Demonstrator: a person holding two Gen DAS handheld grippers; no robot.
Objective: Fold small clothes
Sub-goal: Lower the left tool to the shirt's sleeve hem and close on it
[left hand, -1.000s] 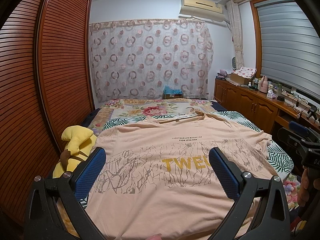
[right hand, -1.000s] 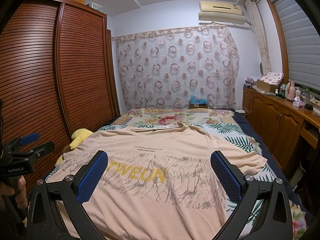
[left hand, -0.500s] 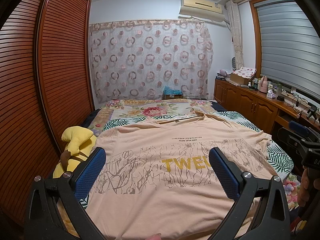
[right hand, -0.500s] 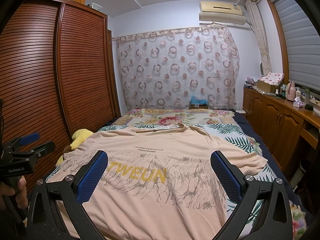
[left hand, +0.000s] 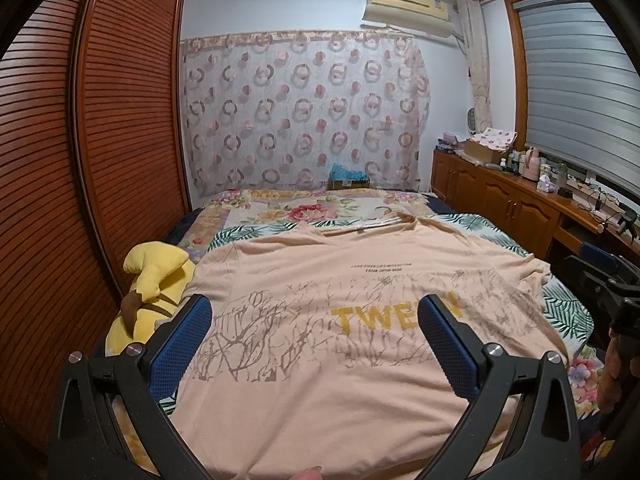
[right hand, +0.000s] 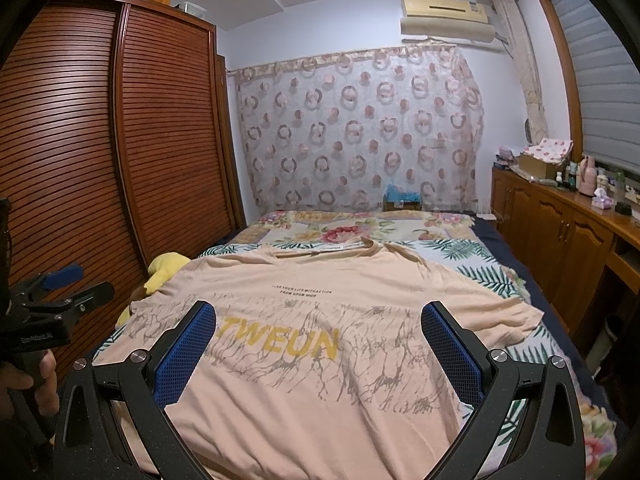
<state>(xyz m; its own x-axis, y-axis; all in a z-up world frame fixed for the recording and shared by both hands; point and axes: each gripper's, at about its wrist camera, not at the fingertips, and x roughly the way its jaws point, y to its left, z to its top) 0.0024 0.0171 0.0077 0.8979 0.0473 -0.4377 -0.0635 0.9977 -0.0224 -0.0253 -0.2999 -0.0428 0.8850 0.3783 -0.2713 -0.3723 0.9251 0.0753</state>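
A soft peach T-shirt [left hand: 340, 344] lies flat on the floral bed [left hand: 304, 216]; left tongs [left hand: 316, 344] and right tongs [right hand: 320, 350], blue-padded, gape wide above it, empty.

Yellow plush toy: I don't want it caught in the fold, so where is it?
The yellow plush toy lies at the bed's left edge beside the wardrobe, partly under the T-shirt's left sleeve.
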